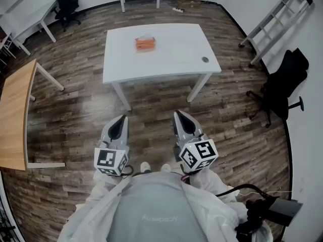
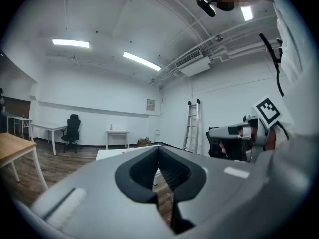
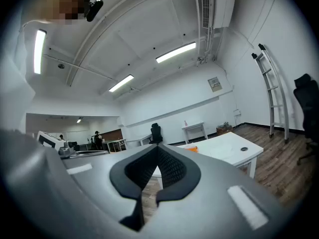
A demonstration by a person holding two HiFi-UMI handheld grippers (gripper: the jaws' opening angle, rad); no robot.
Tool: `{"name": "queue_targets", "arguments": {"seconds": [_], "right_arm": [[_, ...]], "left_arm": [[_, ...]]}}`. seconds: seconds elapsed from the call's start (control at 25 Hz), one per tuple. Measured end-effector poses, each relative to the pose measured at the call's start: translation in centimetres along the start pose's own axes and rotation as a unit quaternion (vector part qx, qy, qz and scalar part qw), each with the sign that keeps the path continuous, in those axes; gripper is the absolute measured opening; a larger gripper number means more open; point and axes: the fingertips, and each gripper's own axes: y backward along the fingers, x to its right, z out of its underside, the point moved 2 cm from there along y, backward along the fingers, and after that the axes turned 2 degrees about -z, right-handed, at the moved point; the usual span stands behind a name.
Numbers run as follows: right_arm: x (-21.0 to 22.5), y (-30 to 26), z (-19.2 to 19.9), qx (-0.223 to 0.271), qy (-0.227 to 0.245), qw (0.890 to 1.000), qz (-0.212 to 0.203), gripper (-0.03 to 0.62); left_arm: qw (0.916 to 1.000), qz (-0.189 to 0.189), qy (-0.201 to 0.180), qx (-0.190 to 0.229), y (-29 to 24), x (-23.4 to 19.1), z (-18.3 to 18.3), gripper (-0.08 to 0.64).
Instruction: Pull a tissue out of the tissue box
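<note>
Tissue box (image 1: 146,44) orange, on white table (image 1: 126,62); left tongs (image 1: 122,118), right tongs (image 1: 178,115) closed, empty.

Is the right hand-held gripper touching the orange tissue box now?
Apart. The head view shows the right hand-held gripper above the floor, well short of the table where the tissue box sits.

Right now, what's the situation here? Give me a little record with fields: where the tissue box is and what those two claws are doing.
Tissue box: orange, on the white table, toward its far left part
Left claw: shut, empty, held level, short of the table
Right claw: shut, empty, held level, short of the table
Task progress: not begun; neither claw touches the box
Nearby: ladder, black chair, wooden table
</note>
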Motion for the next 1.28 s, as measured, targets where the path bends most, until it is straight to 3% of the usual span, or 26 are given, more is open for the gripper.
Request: {"name": "queue_targets", "arguments": {"seconds": [0.44, 1.0, 1.28], "right_arm": [[-0.3, 1.2, 0.1, 0.006, -0.001, 1.0, -0.013, 0.0], [3.3, 3.8, 0.5, 0.002, -0.013, 1.0, -0.012, 0.0], [3.5, 2.8, 1.3, -0.008, -0.024, 1.0, -0.019, 0.0]], "left_arm": [[1.0, -0.003, 0.0, 0.008, 0.7, 1.5, -0.6, 0.0], [0.9997, -0.022, -0.011, 0.004, -0.1, 4.5, -0.2, 0.0], [0.9996, -0.026, -0.007, -0.011, -0.5, 3.7, 0.8, 0.0]]}}
